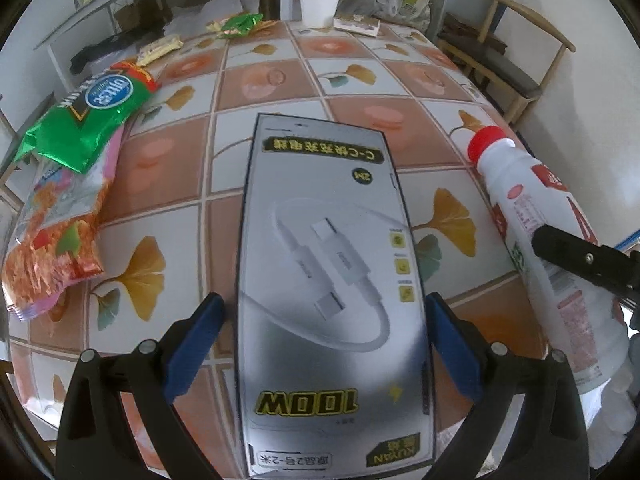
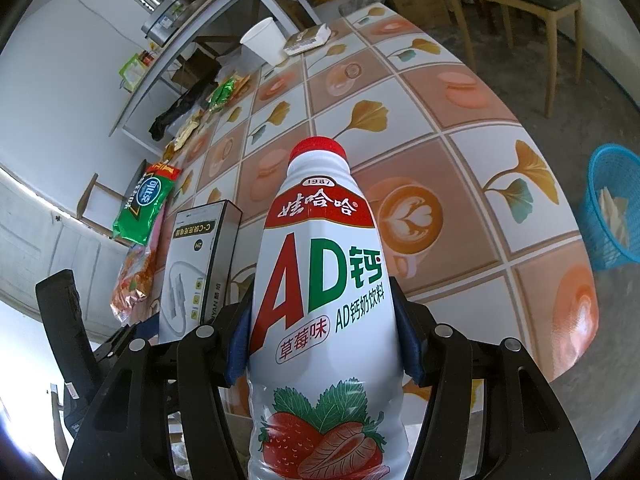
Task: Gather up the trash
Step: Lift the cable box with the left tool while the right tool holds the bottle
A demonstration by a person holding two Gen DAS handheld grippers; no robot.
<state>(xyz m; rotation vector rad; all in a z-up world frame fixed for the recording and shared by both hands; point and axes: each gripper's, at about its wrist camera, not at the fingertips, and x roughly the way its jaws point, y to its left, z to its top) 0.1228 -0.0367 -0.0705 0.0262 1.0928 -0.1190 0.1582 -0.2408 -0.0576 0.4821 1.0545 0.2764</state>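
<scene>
Left claw clamped on cable box; right claw clamped on milk bottle. Blue basket at 3 o'clock off desk.

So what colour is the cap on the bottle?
Red. The cap on the bottle shows best in the right wrist view.

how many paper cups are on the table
1. A single white paper cup stands upright at the far edge of the table, beside a small flat carton. The held cable box and bottle could hide others nearer the cameras.
</scene>
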